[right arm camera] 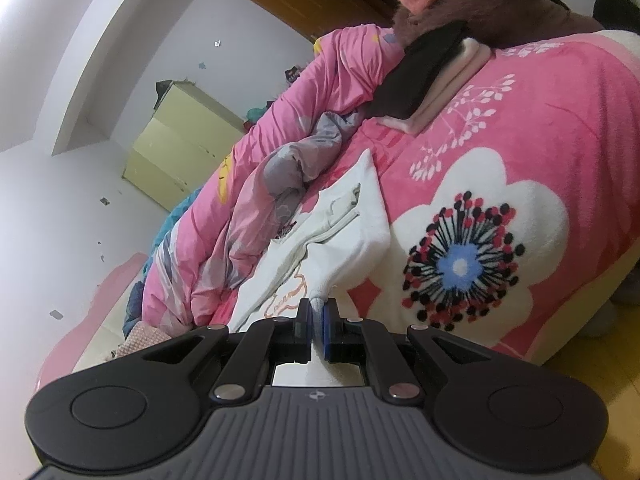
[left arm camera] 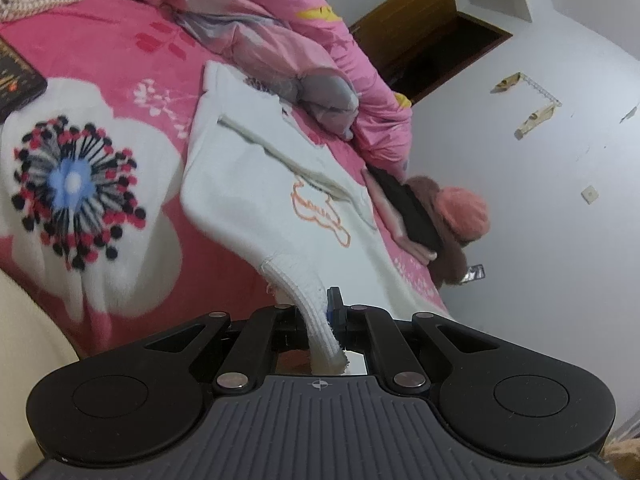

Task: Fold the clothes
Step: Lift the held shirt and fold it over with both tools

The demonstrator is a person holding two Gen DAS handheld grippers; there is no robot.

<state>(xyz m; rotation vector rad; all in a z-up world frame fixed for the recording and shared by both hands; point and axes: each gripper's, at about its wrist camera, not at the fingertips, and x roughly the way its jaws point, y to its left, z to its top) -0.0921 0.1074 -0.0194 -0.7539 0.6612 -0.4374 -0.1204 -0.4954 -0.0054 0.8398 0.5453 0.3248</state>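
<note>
I have white knit sweater with orange outline print [left arm camera: 276, 184] lying on pink floral fleece blanket [left arm camera: 80, 52]. Left gripper [left arm camera: 310, 312] pinches ribbed cuff [left arm camera: 304, 292]; right gripper [right arm camera: 318, 316] pinches near edge. Mid-fold, I judge. Next: carry both pinches across body, lay flat.
</note>
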